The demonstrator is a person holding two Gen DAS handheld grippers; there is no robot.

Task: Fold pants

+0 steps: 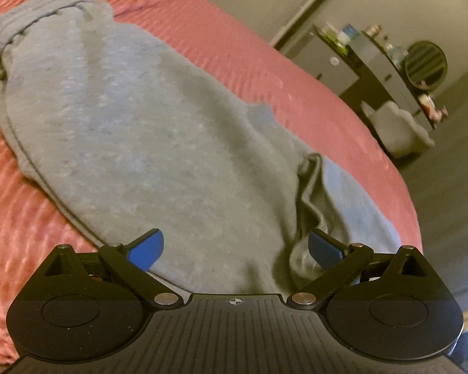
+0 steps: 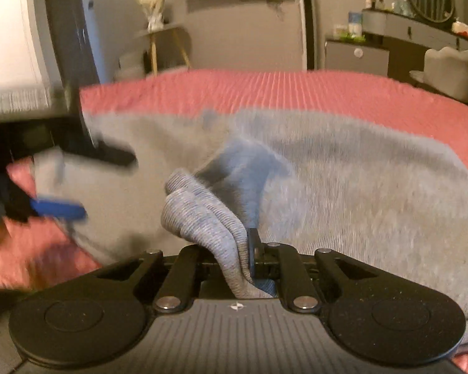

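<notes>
Grey sweatpants (image 1: 146,131) lie along the pink bedspread (image 1: 21,218), the ribbed waistband at the far left and a bunched cuff near my left gripper. My left gripper (image 1: 235,247) is open just over the near end of the pants, its blue pads wide apart and holding nothing. In the right wrist view the pants (image 2: 358,180) spread across the bed. My right gripper (image 2: 245,258) is shut on a ribbed fold of the pants (image 2: 202,218). The left gripper (image 2: 59,208) shows there blurred at the left, its jaws apart.
The bed edge curves down at the right (image 1: 399,180). Beyond it stand a dark dresser with bottles and a round mirror (image 1: 424,62), a white chair (image 1: 396,127), a small side table (image 2: 162,37) and a dark post (image 2: 68,62) at the left.
</notes>
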